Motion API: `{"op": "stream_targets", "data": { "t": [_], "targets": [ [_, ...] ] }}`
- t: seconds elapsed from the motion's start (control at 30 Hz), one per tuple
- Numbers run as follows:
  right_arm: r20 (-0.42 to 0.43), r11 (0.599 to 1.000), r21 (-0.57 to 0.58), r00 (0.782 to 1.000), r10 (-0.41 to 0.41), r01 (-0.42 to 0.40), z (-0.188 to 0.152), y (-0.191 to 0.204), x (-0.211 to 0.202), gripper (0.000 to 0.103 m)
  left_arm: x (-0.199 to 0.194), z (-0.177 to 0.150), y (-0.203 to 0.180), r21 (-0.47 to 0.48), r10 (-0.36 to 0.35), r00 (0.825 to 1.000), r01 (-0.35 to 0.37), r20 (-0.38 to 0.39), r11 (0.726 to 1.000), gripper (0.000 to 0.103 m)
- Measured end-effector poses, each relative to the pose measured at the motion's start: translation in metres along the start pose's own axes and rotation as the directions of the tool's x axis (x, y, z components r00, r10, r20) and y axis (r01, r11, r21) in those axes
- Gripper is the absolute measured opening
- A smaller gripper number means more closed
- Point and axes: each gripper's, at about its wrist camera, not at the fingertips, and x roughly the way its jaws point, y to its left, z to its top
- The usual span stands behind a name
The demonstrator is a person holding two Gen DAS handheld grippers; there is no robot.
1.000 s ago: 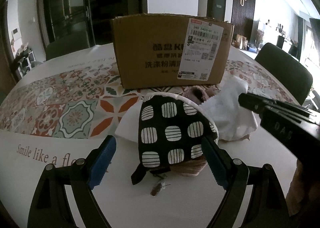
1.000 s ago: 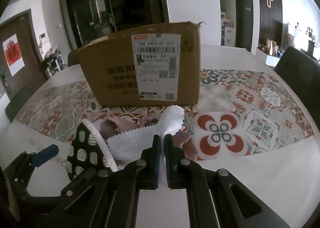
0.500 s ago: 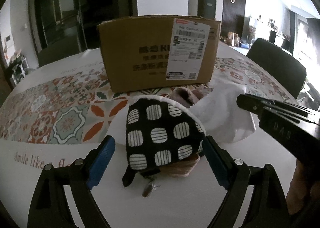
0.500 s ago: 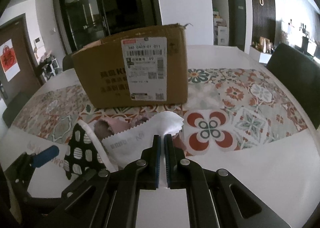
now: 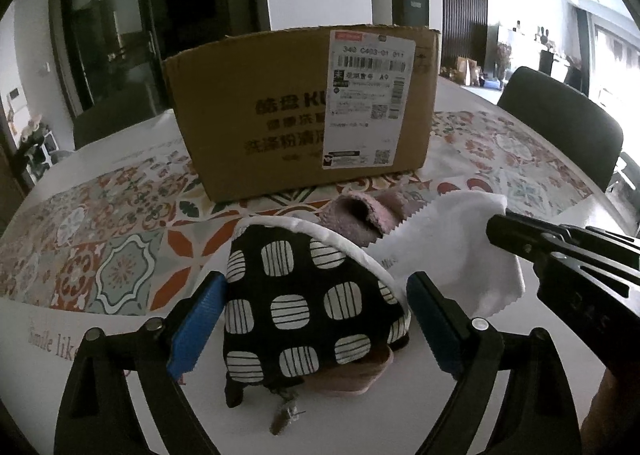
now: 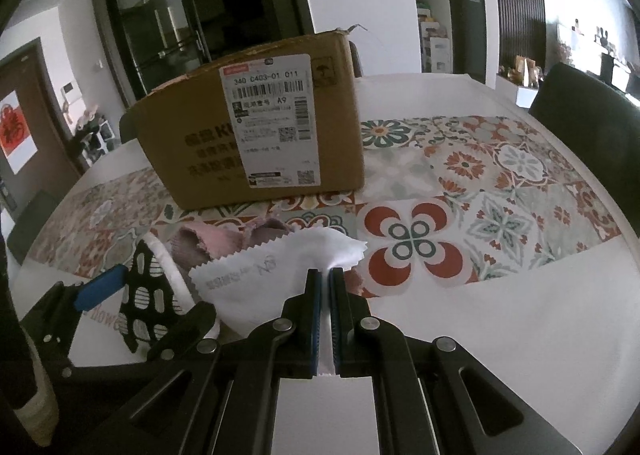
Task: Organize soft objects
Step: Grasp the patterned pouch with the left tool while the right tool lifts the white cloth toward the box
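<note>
Fingers of the right gripper [image 6: 326,287] pinch the white cloth [image 6: 276,267], its length trailing leftward; left gripper [image 5: 312,319] gapes wide around the black patterned pouch [image 5: 304,295] before the cardboard box [image 5: 304,107].

The left tongs [image 5: 312,329] are black angular arms with ribbed blue pads [image 5: 196,325] and silver screws behind them. The right tongs [image 6: 326,287] match: black, blue-lined, four round silver screws.
</note>
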Motion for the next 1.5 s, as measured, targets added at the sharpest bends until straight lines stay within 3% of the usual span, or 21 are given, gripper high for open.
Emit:
{"op": "stream_targets", "data": {
  "t": [0.27,0.57,1.5],
  "targets": [
    [0.009,1.000,-0.018,1.000,0.017,-0.017,0.000,0.009,-0.005,0.006,-0.004,-0.002,0.008,-0.030,-0.024,1.000,0.025,0.004,0.999,0.066],
    [0.030,0.998,-0.040,0.999,0.041,-0.040,0.004,0.023,-0.018,0.006,-0.028,0.003,0.017,-0.045,-0.038,0.998,0.040,0.044,0.998,0.055],
    [0.206,0.995,-0.098,0.977,0.049,-0.029,0.040,0.050,-0.089,0.006,-0.099,0.049,0.034,-0.090,-0.009,0.987,0.024,0.158,0.996,0.053]
  ]
}}
